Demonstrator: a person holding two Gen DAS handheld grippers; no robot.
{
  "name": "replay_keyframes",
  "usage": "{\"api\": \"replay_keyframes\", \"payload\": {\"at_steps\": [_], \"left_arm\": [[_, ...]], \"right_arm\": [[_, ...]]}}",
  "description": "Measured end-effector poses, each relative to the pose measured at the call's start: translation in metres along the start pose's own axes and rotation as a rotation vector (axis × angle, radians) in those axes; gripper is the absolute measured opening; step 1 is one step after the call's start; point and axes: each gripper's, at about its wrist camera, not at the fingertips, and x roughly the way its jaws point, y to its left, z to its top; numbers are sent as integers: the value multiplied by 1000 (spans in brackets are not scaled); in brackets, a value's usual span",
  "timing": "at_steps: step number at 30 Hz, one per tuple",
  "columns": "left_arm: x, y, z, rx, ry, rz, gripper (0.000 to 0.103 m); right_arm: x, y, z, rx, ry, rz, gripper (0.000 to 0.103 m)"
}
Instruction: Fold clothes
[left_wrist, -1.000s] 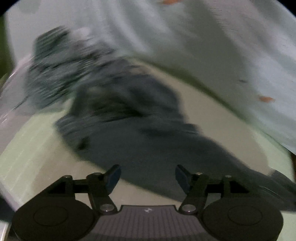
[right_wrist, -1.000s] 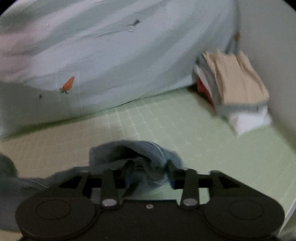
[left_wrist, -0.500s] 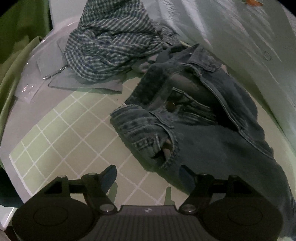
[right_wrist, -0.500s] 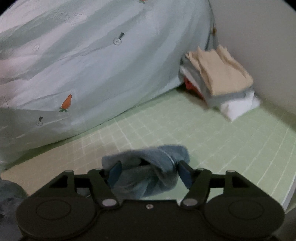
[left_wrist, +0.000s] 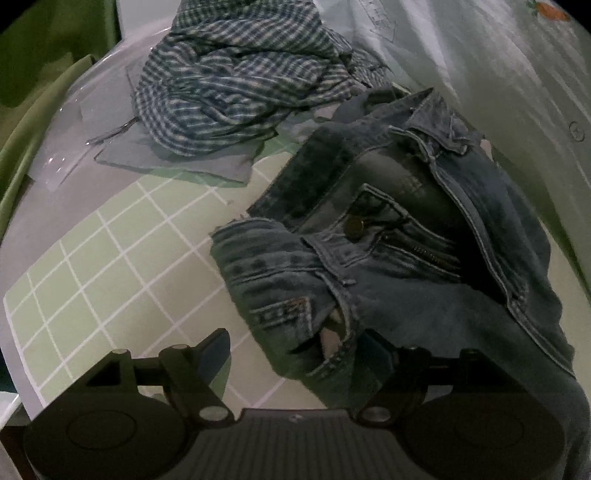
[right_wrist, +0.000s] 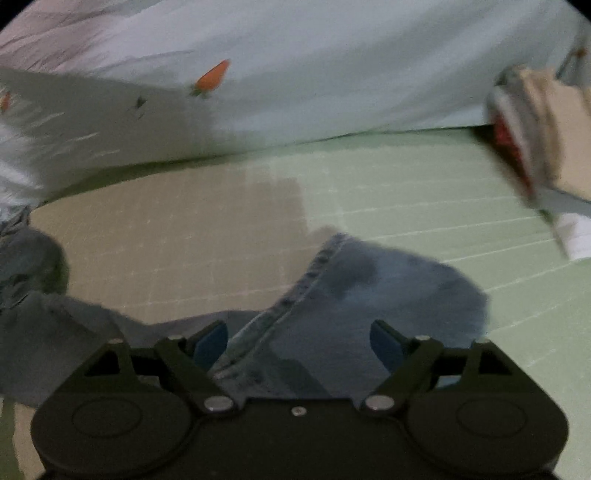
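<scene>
Blue jeans (left_wrist: 399, 251) lie crumpled on the green grid sheet, waistband and button up. My left gripper (left_wrist: 299, 350) is open, its jaws on either side of the front pocket corner at the waist. In the right wrist view a jeans leg end (right_wrist: 373, 295) lies flat on the sheet. My right gripper (right_wrist: 299, 341) is open just over that leg end, holding nothing.
A checked shirt (left_wrist: 236, 81) sits in a heap behind the jeans on a grey cloth. A pale duvet with carrot print (right_wrist: 258, 74) runs along the back. A stack of folded clothes (right_wrist: 543, 147) stands at the right.
My right gripper has let go of the bunched jeans leg, which now lies spread on the sheet. My left gripper has moved in close to the jeans waist.
</scene>
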Motion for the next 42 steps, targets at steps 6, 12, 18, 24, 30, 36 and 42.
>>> {"api": "replay_keyframes", "payload": {"at_steps": [6,12,18,24,30,36,42], "left_arm": [[8,-15,4,45,26,33,79],[11,-18,3,74,33,41,80],[16,-17,5,62,48,46,84],[18,-17,5,57,49,40,85],[21,-11,8,34,61,25,86],[22,-9,7,16,63,19,86],[24,-10,9,-3,74,15,86]], "right_arm": [[16,18,0,-44,37,57,85],[23,19,-14,-87,103,-48,77],[2,-28,9,77,31,-53,3],[-34,-105,135,286,-272,-275,3],[-43,-142,195,611,-599,-30,56],[0,-133,138,504,-393,-149,66],[43,-132,68,614,-185,-134,66]]}}
